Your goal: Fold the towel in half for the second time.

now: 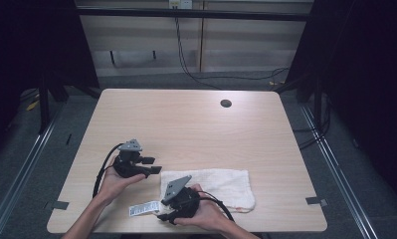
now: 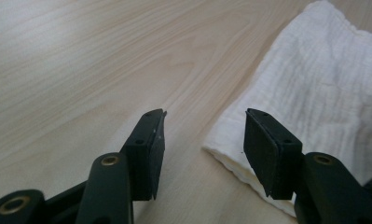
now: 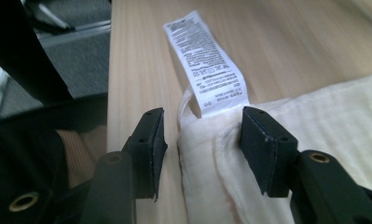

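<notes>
A folded white towel [image 1: 221, 186] lies near the table's front edge, its printed care label [image 1: 145, 208] sticking out to the left. My right gripper [image 1: 165, 215] sits low at the towel's front left corner. In the right gripper view its jaws [image 3: 202, 112] stand open, with the corner [image 3: 207, 154] and the base of the label [image 3: 207, 65] between them; the pads do not press on the cloth. My left gripper [image 1: 153, 165] hovers just left of the towel's far left corner. Its jaws [image 2: 204, 114] stand open over bare wood, the towel's edge [image 2: 323, 84] lying by the right jaw.
The light wooden table [image 1: 186, 124] has a round cable hole [image 1: 226, 103] at the back. Grey tape marks sit near the front left [image 1: 60, 204] and front right [image 1: 316, 201] corners. The front edge [image 3: 110, 70] runs close to my right gripper, with floor beyond.
</notes>
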Action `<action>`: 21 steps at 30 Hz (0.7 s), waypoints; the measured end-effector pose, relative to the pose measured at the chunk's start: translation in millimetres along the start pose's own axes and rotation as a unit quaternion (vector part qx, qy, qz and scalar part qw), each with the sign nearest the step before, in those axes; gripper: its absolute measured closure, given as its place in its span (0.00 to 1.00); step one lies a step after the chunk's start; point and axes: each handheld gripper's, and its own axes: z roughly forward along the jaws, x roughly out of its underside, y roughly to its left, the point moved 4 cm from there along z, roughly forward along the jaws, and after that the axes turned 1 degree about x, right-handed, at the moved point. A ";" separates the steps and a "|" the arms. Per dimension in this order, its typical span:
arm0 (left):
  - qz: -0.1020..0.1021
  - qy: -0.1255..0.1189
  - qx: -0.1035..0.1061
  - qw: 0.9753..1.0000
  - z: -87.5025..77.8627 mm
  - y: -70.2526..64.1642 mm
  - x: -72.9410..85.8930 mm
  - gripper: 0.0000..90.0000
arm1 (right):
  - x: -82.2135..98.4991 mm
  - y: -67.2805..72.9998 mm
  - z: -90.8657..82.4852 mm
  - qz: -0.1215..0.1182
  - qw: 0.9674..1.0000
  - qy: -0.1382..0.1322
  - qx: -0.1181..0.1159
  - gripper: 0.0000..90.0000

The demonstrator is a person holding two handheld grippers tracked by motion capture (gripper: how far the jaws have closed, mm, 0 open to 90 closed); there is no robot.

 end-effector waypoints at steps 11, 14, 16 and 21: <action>0.010 0.027 0.014 0.999 11.1 -5.4 5.7 0.54 | 4.5 -0.6 -1.8 -0.006 0.999 -0.015 0.041 0.86; 0.017 0.035 0.016 0.999 13.9 -9.0 10.4 0.57 | 4.1 -3.4 -2.0 0.009 0.999 -0.014 0.039 0.91; 0.017 0.032 0.023 0.999 14.9 -10.9 11.5 0.57 | 3.8 -6.2 -2.0 0.018 0.999 -0.014 0.030 0.92; 0.021 0.042 0.015 0.999 22.6 -12.0 11.6 0.58 | 3.3 -6.5 -1.9 0.019 0.999 -0.014 0.031 0.92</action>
